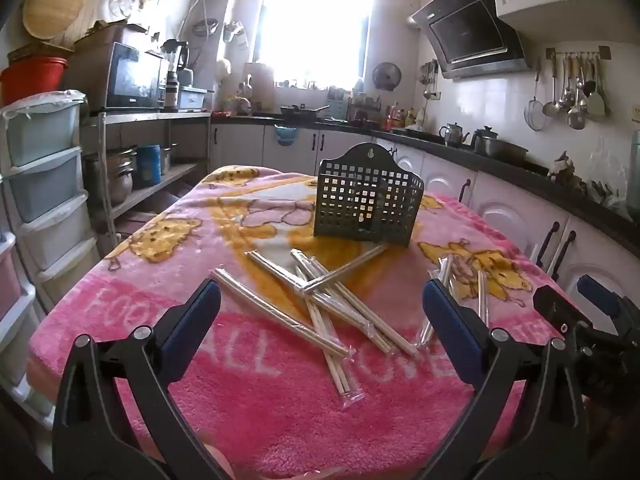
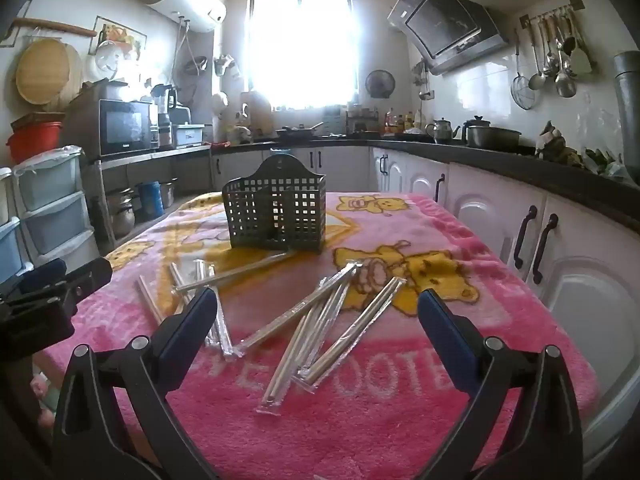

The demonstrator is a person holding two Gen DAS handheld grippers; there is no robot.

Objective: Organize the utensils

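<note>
While both grippers' jaws gape empty, dark perforated caddy (image 1: 366,200) upright behind scattered wrapped chopsticks (image 1: 320,300), contents unclear.

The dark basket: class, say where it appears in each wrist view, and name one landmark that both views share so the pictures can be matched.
Left wrist view: the basket stands right of centre, at the far end of the pink blanket, behind the wrapped chopsticks.
Right wrist view: the basket stands left of centre, beyond the chopsticks.
Shared landmark: the bright window on the far wall.
</note>
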